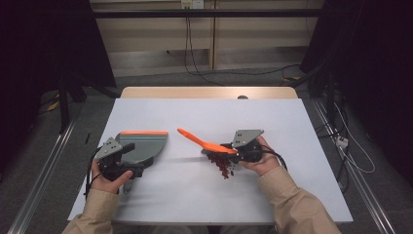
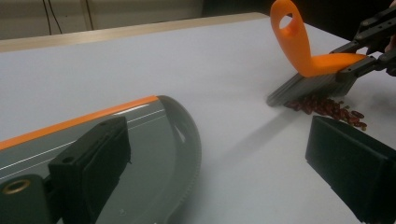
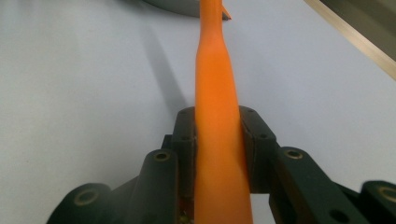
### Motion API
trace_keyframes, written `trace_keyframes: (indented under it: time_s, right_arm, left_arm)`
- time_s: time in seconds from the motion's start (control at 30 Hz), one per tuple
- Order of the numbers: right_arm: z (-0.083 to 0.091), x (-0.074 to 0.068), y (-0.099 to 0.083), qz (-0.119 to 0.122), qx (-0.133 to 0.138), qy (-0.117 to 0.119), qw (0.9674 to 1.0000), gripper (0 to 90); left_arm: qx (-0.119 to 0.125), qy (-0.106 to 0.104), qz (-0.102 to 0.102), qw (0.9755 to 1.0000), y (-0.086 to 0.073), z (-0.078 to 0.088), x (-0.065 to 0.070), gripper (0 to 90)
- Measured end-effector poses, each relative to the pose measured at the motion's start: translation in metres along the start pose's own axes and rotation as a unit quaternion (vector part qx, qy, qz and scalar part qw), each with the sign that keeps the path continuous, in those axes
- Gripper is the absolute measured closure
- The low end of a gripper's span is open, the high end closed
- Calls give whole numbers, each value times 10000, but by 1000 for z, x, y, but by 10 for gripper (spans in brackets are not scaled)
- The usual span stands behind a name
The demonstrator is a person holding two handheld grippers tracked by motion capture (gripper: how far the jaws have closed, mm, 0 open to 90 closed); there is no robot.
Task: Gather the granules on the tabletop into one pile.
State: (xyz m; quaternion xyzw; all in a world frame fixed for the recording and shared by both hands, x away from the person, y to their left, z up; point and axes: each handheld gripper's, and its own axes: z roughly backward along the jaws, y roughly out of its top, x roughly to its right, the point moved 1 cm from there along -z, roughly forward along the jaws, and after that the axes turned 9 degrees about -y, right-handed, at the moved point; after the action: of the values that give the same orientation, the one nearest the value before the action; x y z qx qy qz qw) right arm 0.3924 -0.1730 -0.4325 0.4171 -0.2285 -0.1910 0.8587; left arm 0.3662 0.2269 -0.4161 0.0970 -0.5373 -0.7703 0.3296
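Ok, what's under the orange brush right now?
Under the orange brush, its grey bristles rest on the white table beside a pile of dark red beans. Whether more beans lie beneath the bristles cannot be seen.

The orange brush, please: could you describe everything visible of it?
The orange brush looks like smooth plastic, with a long tapering handle ending in a hanging loop and a row of grey bristles beneath its head. The right tool is shut on its handle, which slants up toward the grey dustpan. The bristles rest on the white table against a small pile of reddish-brown beans. It lies apart from the dustpan.
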Motion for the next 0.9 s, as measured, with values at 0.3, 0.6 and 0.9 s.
trace_keyframes:
  time_s: [0.3, 0.6, 0.9]
  right_arm:
    - [5, -8, -3, 28, 90, 38, 9999, 714]
    - [6, -15, 1, 51, 68, 83, 9999, 714]
    - [5, -19, 3, 62, 91, 133, 9999, 714]
  left_arm:
    - [26, -13, 2, 10000, 0, 0, 1, 64]
    - [11, -3, -27, 10000, 1, -1, 2, 64]
    - [-2, -16, -22, 10000, 1, -1, 2, 64]
